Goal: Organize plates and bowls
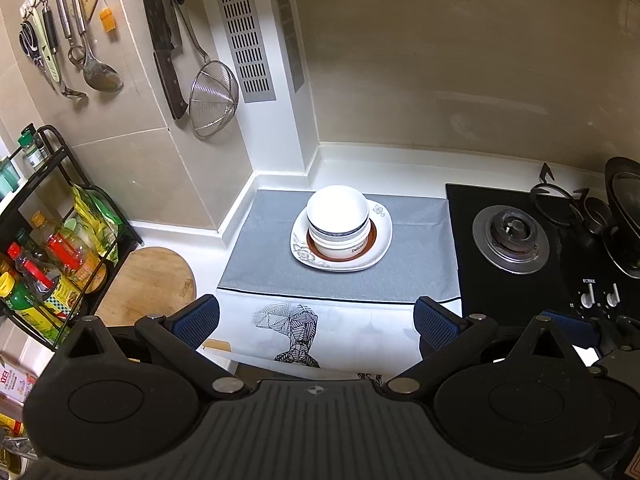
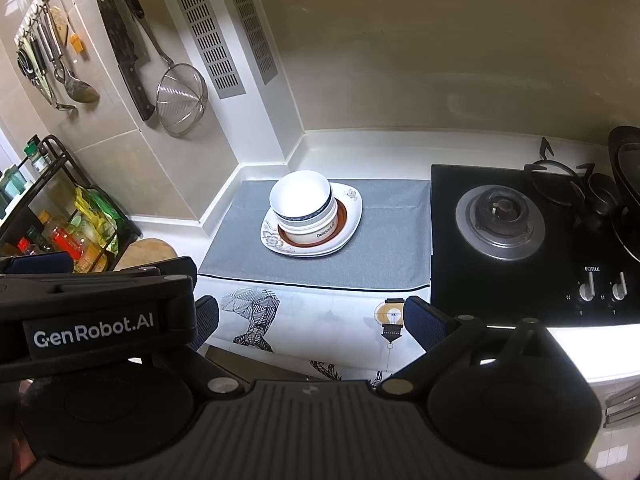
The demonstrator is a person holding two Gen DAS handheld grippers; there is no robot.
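A stack of white bowls (image 1: 338, 216) sits on a brown-rimmed plate, which rests on a white square plate with flower prints (image 1: 376, 250), all on a grey mat (image 1: 264, 264). The same stack (image 2: 302, 206) shows in the right wrist view on the square plate (image 2: 352, 216). My left gripper (image 1: 316, 320) is open and empty, held back over the counter's front edge. My right gripper (image 2: 312, 320) is open and empty, also near the front edge. The left gripper's body (image 2: 92, 312) lies at the left of the right wrist view.
A black gas stove (image 1: 512, 236) with a wok (image 1: 624, 208) stands right of the mat. A rack of bottles (image 1: 48, 256) and a round wooden board (image 1: 148, 280) stand at the left. Knives, ladles and a strainer (image 1: 212, 100) hang on the wall.
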